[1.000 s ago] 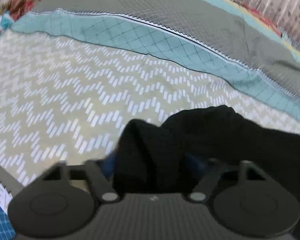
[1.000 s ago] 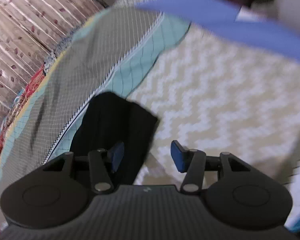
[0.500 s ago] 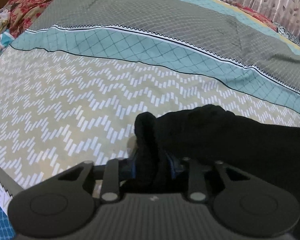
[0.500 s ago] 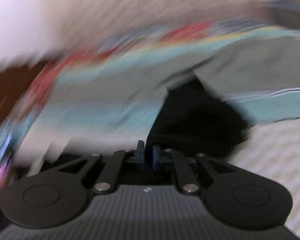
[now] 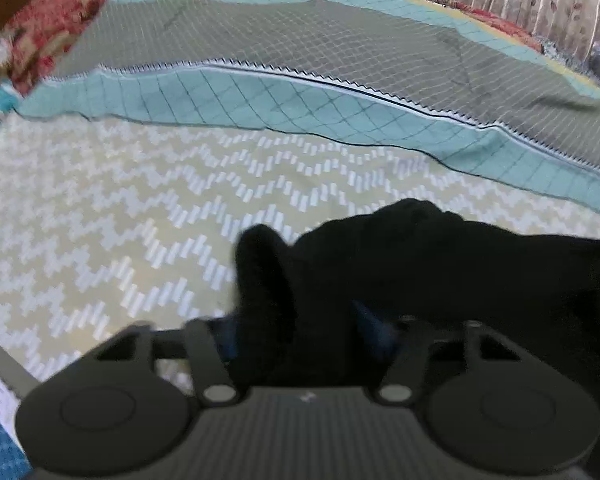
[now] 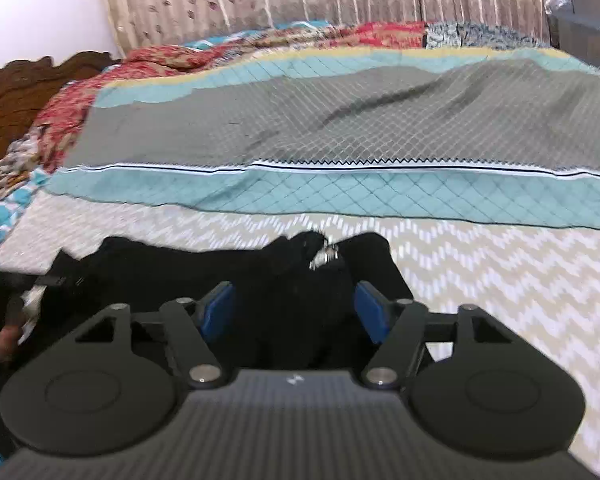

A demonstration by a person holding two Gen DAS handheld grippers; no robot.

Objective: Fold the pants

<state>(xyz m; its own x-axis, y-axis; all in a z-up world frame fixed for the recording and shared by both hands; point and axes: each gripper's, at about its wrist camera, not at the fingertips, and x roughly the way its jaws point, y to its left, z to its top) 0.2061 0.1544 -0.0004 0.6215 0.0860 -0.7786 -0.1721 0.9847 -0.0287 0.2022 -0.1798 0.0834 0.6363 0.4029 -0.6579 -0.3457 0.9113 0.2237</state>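
My left gripper (image 5: 300,332): jaws stand apart, blue pads only partly showing, a thick bunch of the black pants (image 5: 440,264) filling the gap between them. Whether the pads actually press the cloth I cannot tell; the fabric hides both inner faces.

My right gripper (image 6: 295,308): jaws wide, both blue pads (image 6: 370,312) clear to see, black cloth lying between them but not pinched. Just beyond the pads sits a small bright metal fastener (image 6: 324,254), which I judge marks the waistband end.

Outward from there, taking the teal quilted band (image 6: 380,196) of the bedspread (image 5: 99,208) as landmark: the pants lie on the near side of that band, on the cream chevron part, and do not reach it. In the right wrist view the dark mass runs from my right jaws away toward the left, roughly parallel to the band. In the left wrist view it runs off toward the right. So the long axis lies between my two grippers, one at each end.

Judgement: both grippers are equally near. The next move turns on closing at both ends, then carrying one end along that axis, parallel to the band, onto the other.
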